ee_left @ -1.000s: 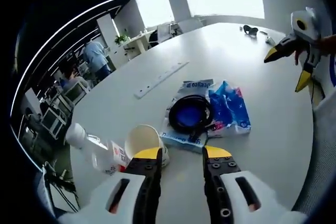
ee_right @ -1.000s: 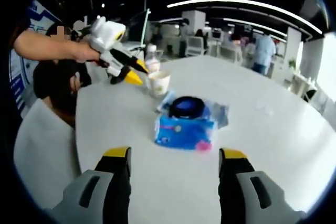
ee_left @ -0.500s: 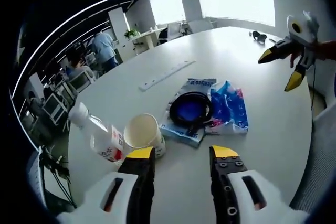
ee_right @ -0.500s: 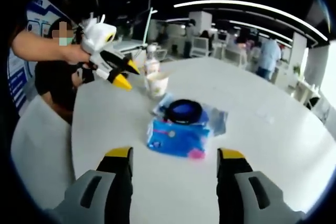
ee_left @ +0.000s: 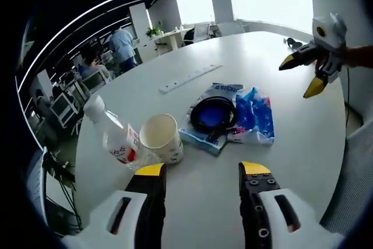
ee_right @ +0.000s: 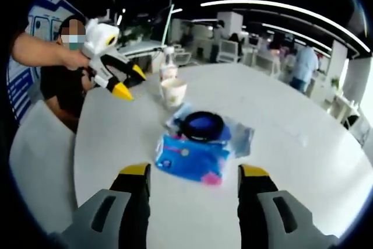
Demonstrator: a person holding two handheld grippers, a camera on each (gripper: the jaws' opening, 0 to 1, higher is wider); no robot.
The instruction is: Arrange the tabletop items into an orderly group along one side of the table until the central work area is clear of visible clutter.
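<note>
Tabletop items sit bunched at the middle of the left gripper view: a paper cup (ee_left: 161, 138) with a plastic bottle (ee_left: 112, 137) lying tilted just left of it, the two touching or nearly so. To their right a dark blue coil of cable (ee_left: 213, 115) rests on a clear packet (ee_left: 205, 140), and a blue printed pouch (ee_left: 254, 117) overlaps that packet's right edge. Print on the packet, pouch and bottle label is too small to read. A pale strip (ee_left: 190, 78) lies alone above the group; what it is cannot be told.

At the bottom of that view the left gripper (ee_left: 203, 171) has its jaws spread wide with nothing between them, short of the cup. At upper right the right gripper (ee_left: 301, 76) hangs above the table, jaws parted and empty; the hand on it is cut off at the edge. In the right gripper view its jaws (ee_right: 194, 171) stand wide below the pouch.

Everything rests on a large rounded white table (ee_left: 274, 167). Behind it is an open office with bright windows at top, desks, and blurred people at upper left.
</note>
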